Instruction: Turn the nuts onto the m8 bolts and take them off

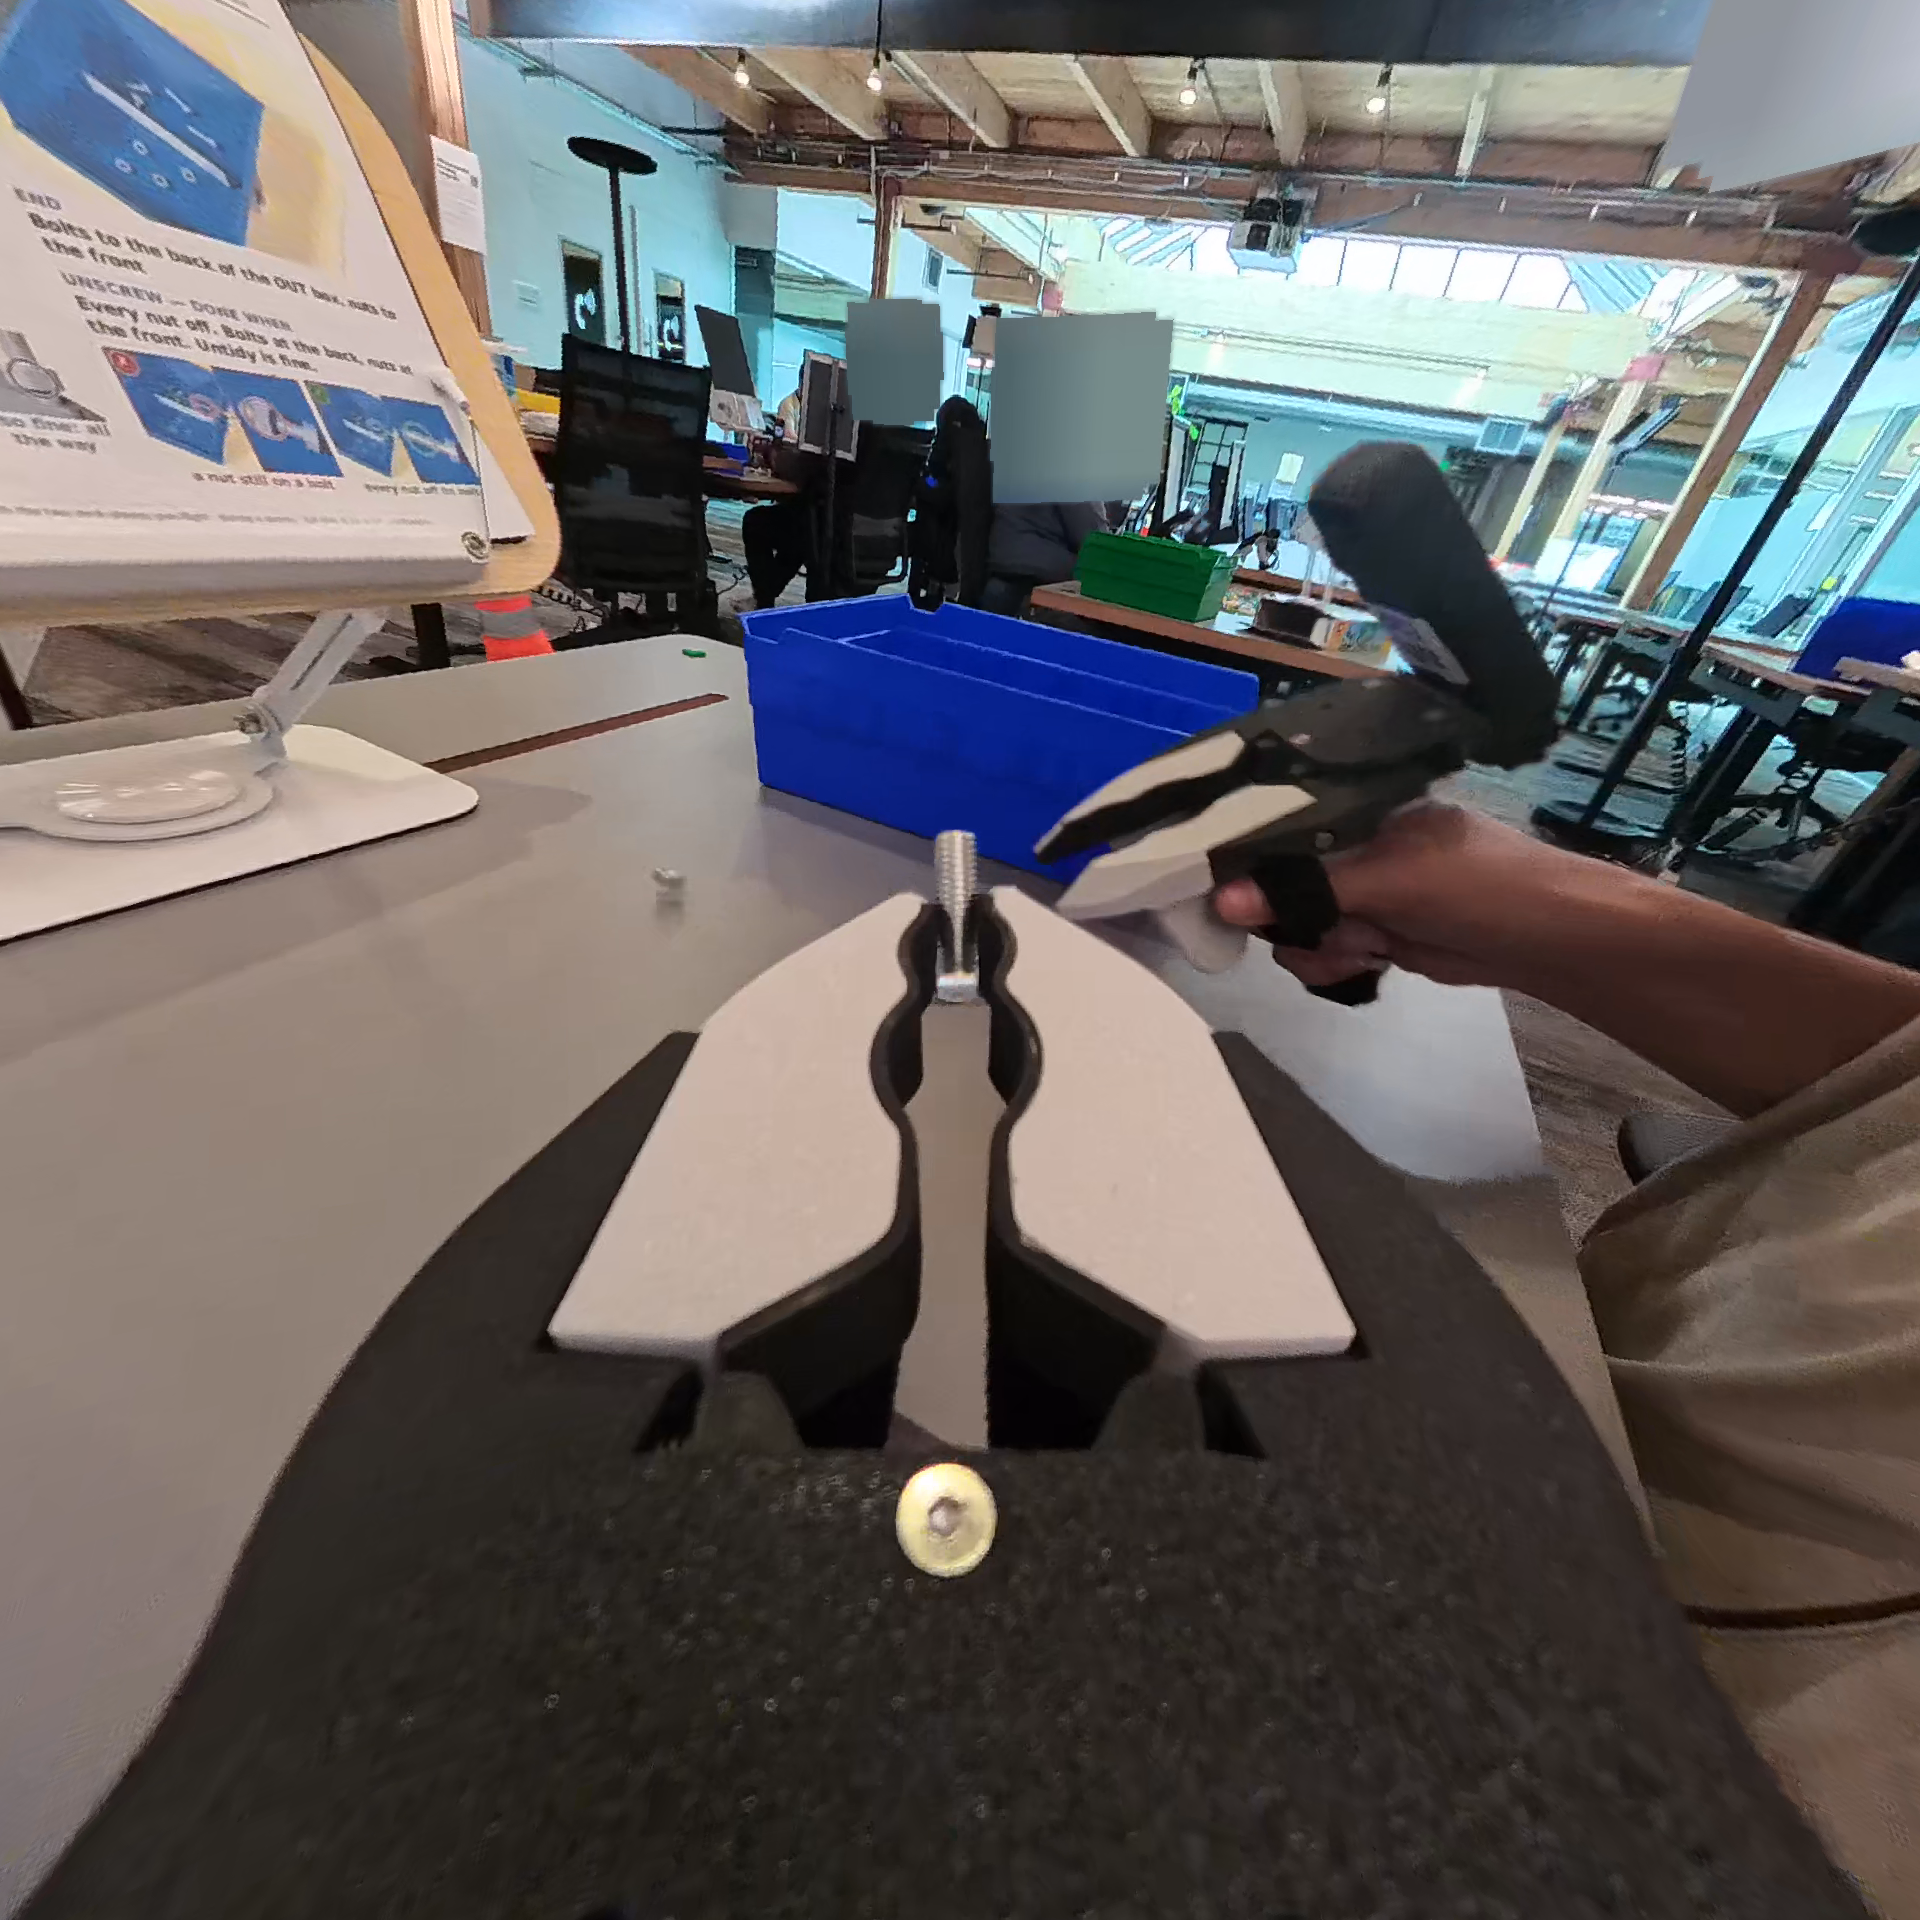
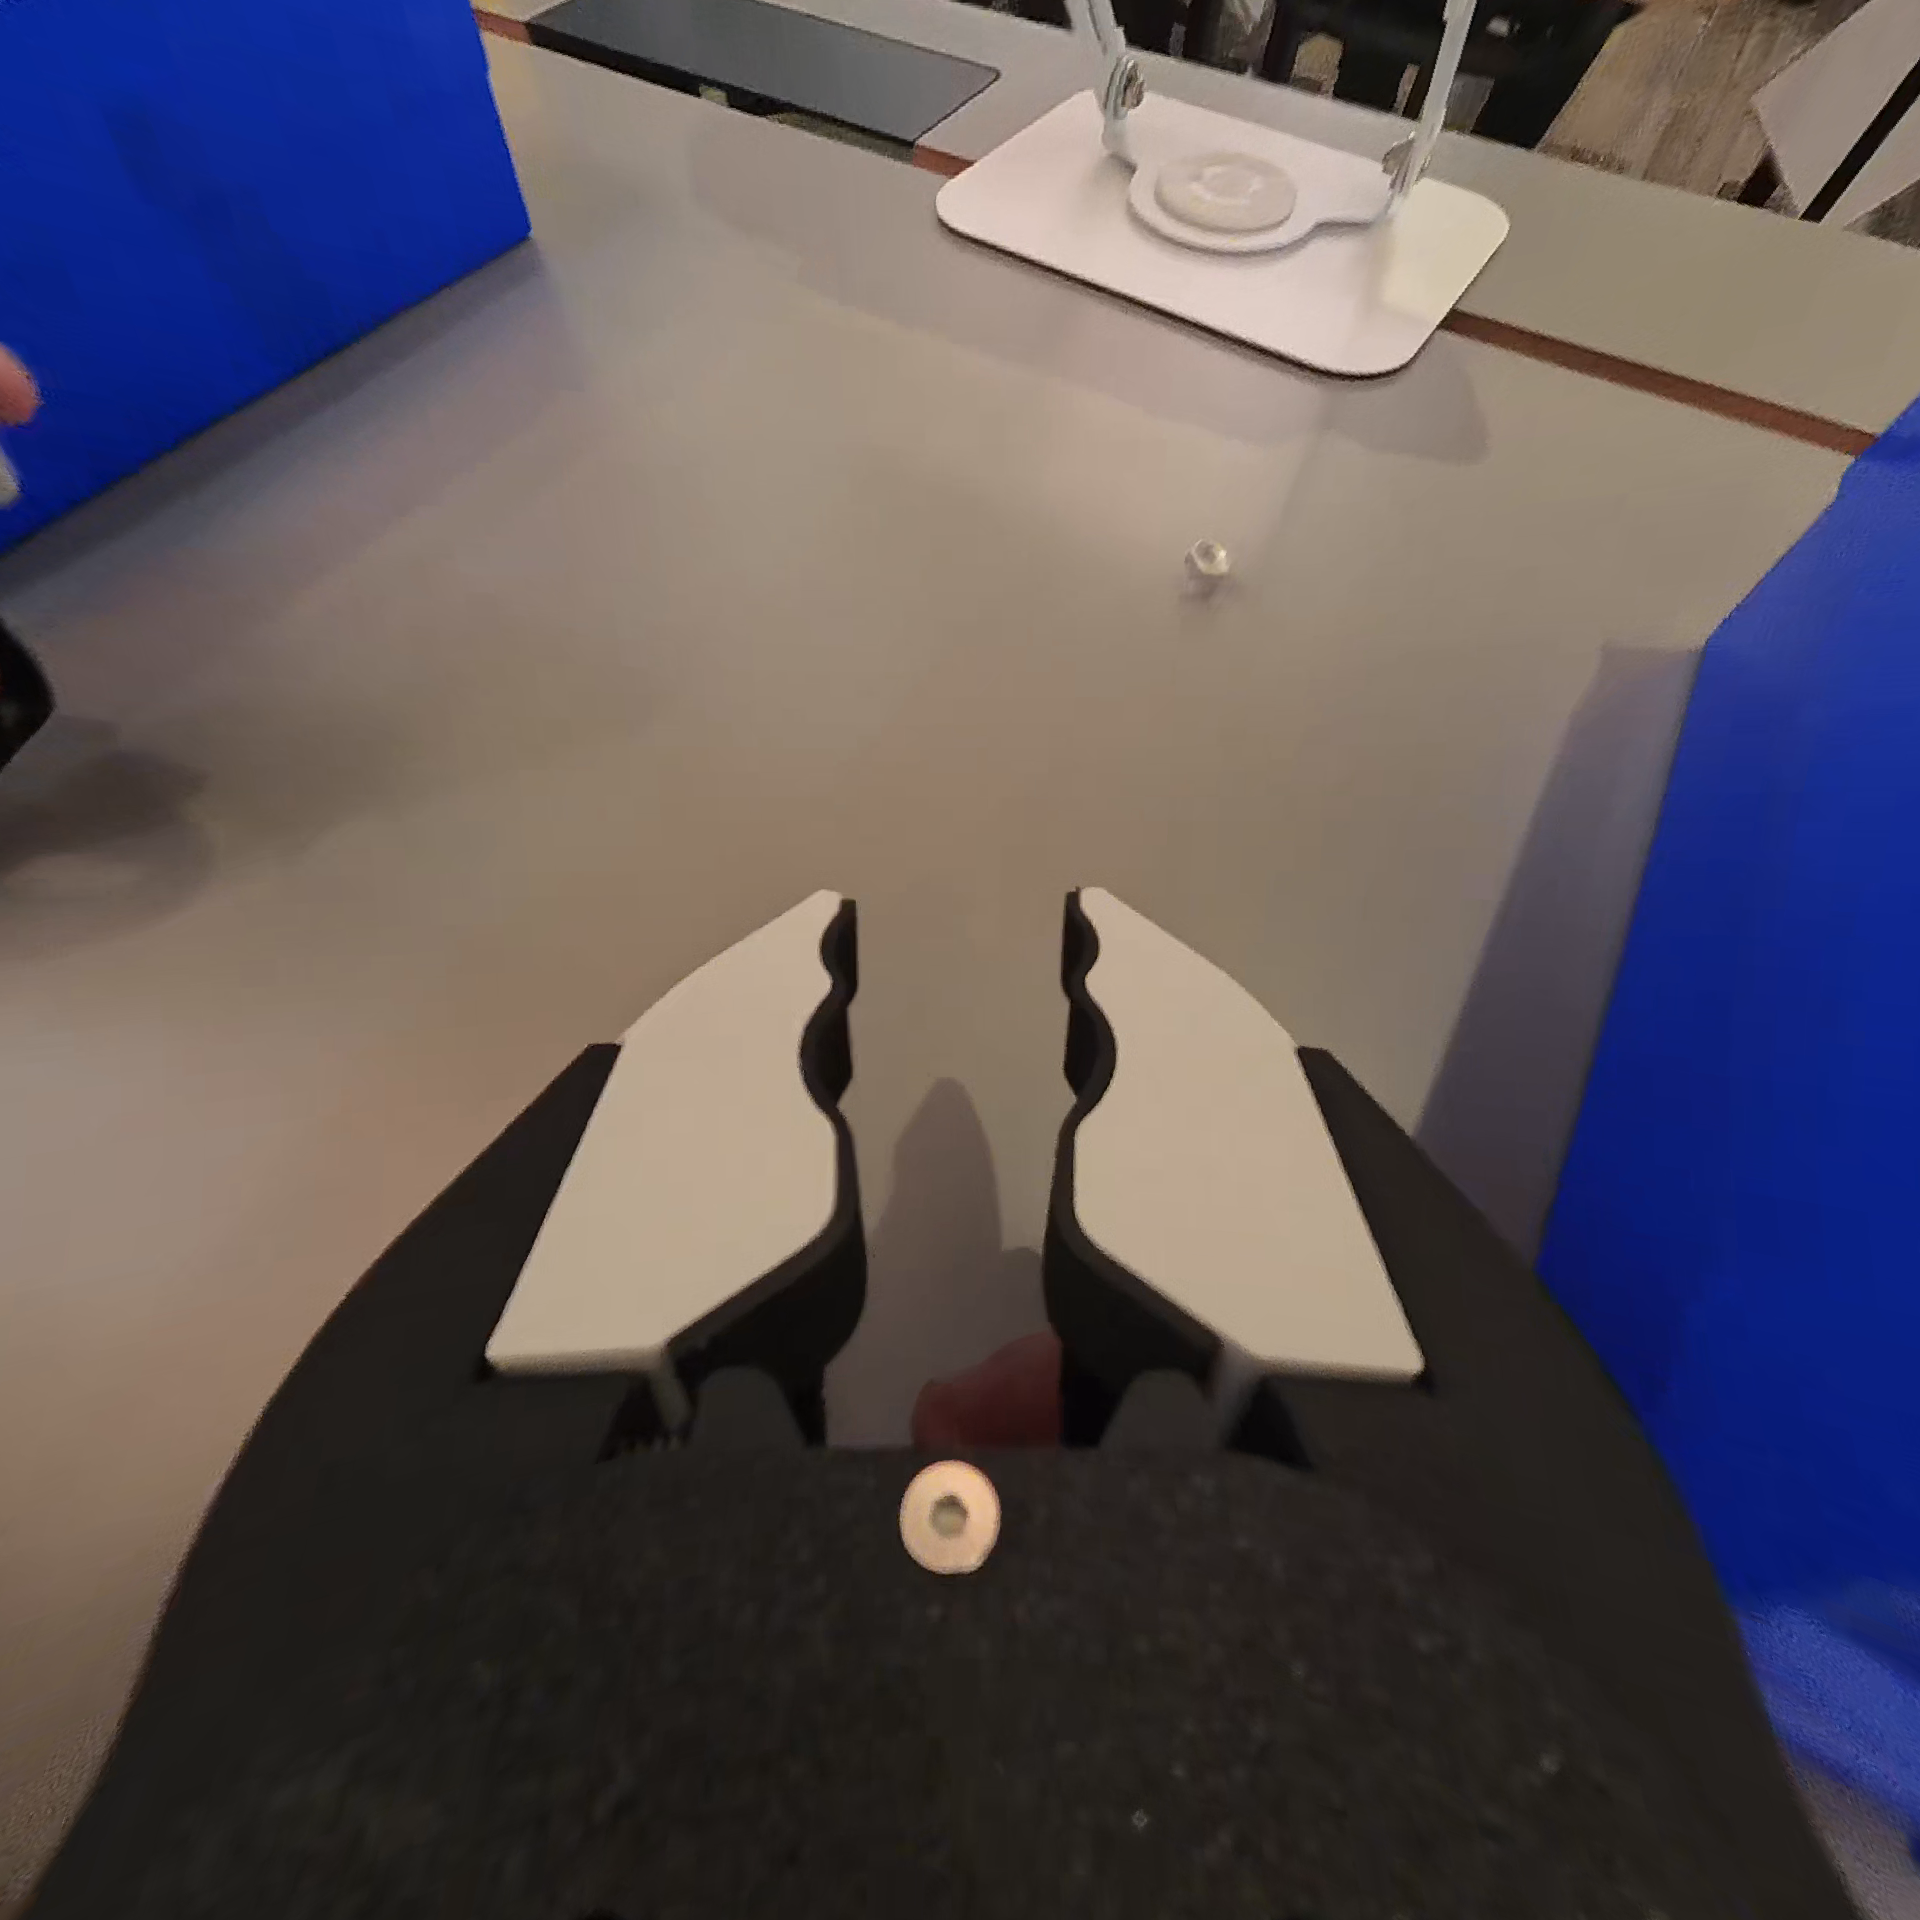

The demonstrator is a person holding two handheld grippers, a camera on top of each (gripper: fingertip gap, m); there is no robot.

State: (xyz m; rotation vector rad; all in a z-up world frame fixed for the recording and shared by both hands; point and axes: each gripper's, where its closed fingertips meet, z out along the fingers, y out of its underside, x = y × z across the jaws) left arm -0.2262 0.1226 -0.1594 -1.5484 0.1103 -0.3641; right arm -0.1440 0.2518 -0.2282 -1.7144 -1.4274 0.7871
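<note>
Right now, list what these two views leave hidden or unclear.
- Blue bin contents: left wrist view, its near wall hides the inside.
- Bolt head: left wrist view, the left gripper's fingers cover its sides.
- Nut threads: right wrist view, too small.
- Second blue bin: right wrist view, cut off by the edge.

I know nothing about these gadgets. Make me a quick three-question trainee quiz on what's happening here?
1. True or false: the left gripper is shut on a bolt with its threaded end pointing up.
2. Where does the loose nut lie? A) in the blue bin B) on the grey table C) between the right gripper's fingers
3. Fill in: the right gripper is ____ and holds nothing.

Key: 1 true; 2 B; 3 open.
</note>
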